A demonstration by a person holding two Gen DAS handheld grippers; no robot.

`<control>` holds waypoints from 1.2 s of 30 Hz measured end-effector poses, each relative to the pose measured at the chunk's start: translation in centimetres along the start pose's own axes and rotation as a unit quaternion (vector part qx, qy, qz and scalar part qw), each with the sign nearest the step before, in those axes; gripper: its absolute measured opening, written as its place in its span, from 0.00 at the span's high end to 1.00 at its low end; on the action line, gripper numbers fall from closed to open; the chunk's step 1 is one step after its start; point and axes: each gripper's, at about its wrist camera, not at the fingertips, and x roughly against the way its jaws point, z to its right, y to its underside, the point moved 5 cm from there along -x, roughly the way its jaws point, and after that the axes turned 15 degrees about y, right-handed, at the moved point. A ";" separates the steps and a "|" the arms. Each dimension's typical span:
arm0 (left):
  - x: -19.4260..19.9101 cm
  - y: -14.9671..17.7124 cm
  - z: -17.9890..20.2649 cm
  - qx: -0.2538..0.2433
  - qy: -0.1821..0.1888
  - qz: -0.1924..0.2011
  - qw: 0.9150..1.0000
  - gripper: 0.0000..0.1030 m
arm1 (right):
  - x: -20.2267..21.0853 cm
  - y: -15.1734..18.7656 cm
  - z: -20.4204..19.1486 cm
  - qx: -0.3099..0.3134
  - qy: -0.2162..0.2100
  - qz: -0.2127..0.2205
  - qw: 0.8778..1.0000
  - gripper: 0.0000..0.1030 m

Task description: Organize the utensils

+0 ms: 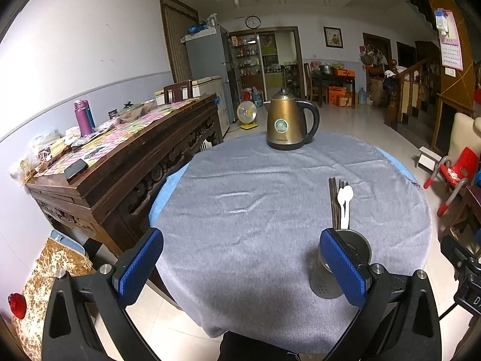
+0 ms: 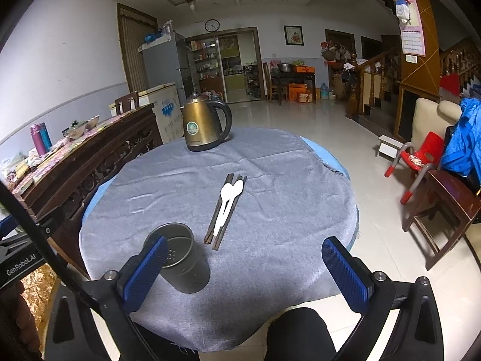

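At the near edge of the round counter (image 2: 270, 258), both claws hang spread wide and empty: left claw (image 1: 240, 267), right claw (image 2: 245, 273). The metal holder (image 2: 180, 255) stands upright near that edge, partly hidden by claw pads. Chopsticks (image 2: 224, 213) and two white spoons (image 2: 227, 198) lie bundled just beyond it, with bare cloth around them. The kettle (image 2: 204, 126) sits at the far rim.

Bare cloth spans the desk (image 2: 270, 240) centre. The kettle (image 2: 204, 126) blocks its far edge. The metal cup (image 2: 180, 255) stands just beside the chopsticks (image 2: 224, 210).
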 end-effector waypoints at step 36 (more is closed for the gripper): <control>-27.2 -5.9 3.3 0.022 0.266 -0.180 0.947 0.31 | -32.5 -4.9 -4.4 -0.077 -0.154 -0.237 0.956 0.54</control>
